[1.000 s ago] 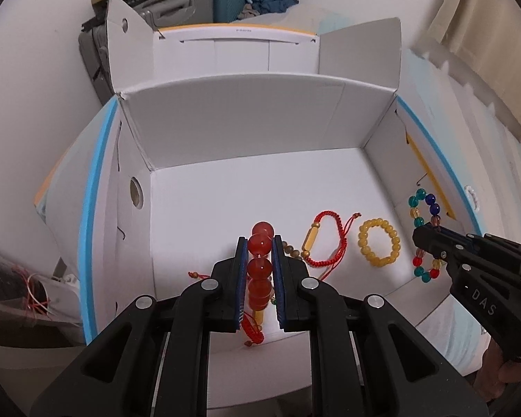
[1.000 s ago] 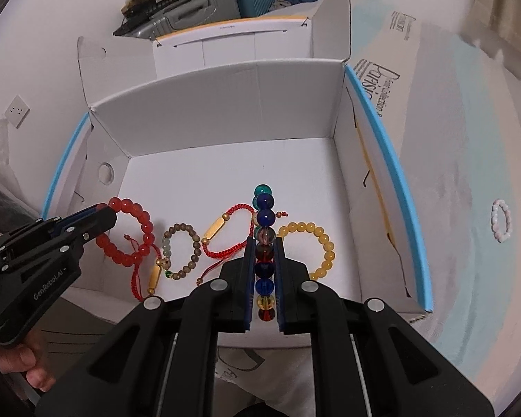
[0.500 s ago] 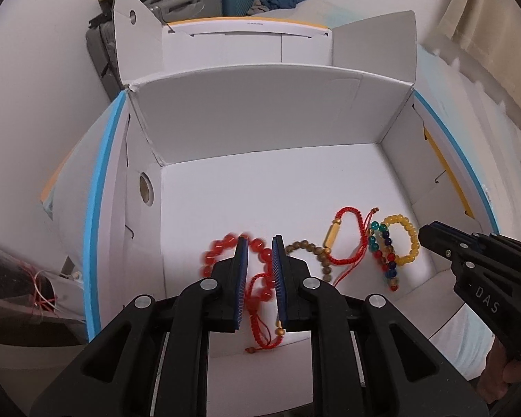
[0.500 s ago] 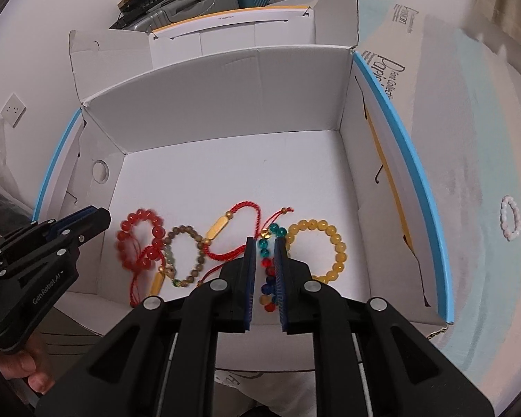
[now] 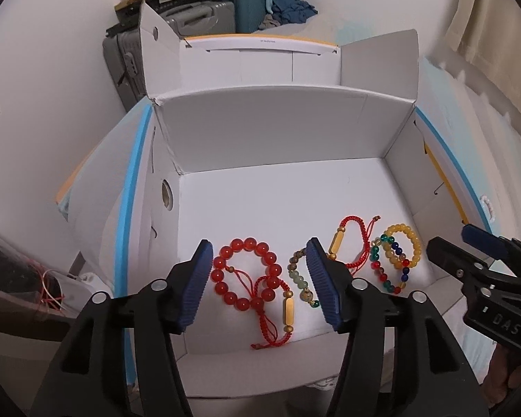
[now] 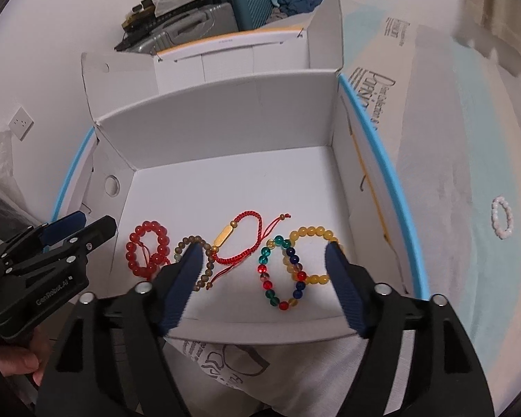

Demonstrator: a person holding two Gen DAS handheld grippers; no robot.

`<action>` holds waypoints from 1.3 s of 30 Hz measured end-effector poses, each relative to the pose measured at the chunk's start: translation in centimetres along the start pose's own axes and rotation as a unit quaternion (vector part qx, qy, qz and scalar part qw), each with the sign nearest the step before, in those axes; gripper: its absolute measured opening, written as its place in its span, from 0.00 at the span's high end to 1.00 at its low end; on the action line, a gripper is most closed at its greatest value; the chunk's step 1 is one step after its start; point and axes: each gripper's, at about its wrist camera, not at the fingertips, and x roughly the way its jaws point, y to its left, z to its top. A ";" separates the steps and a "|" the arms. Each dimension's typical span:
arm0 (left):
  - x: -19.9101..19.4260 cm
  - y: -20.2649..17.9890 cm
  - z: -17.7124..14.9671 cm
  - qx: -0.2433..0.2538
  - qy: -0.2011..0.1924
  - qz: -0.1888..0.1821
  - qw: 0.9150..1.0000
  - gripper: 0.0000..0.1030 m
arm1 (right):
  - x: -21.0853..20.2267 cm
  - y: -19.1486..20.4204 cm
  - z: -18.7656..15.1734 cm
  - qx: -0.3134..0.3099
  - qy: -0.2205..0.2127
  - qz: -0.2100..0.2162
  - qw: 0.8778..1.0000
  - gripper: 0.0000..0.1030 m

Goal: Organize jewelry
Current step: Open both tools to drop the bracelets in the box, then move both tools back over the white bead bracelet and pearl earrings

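Note:
Several bracelets lie in a row on the floor of an open white cardboard box (image 5: 281, 194) (image 6: 225, 173). A red bead bracelet (image 5: 246, 271) (image 6: 147, 253) lies at the left, under my open, empty left gripper (image 5: 260, 278). Beside it are a brown bead bracelet (image 5: 300, 279) (image 6: 206, 260) and a red cord bracelet (image 5: 354, 243) (image 6: 243, 239). A multicolour bead bracelet (image 5: 387, 264) (image 6: 281, 274) overlaps a yellow bead bracelet (image 5: 410, 246) (image 6: 316, 257) at the right, under my open, empty right gripper (image 6: 265, 278).
A white bead bracelet (image 6: 502, 220) lies outside the box on the pale bedding at the right. Suitcases (image 5: 198, 14) and clothes stand behind the box against the wall. A wall socket (image 6: 21, 123) is at the left.
Both grippers let go: the left dropped the red bead bracelet, the right dropped the multicolour one onto the yellow one. Both have opened wide and drawn back above the box.

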 end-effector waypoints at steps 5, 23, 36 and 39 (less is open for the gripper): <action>-1.6 -0.2 -0.8 -0.004 -0.023 0.009 1.000 0.14 | -1.9 -0.3 -0.5 -0.010 -0.012 -0.002 1.000 0.20; -5.2 -8.1 -2.4 0.036 -0.049 -0.033 0.998 0.06 | -10.0 -8.1 -6.2 0.020 -0.061 -0.055 0.996 0.07; -5.1 -23.1 -0.9 0.123 -0.063 -0.127 0.982 0.06 | -14.9 -20.2 -12.6 0.106 -0.062 -0.111 0.986 0.07; -3.4 -27.1 -0.7 0.148 -0.054 -0.145 0.977 0.06 | -15.2 -22.5 -14.2 0.120 -0.061 -0.117 0.984 0.07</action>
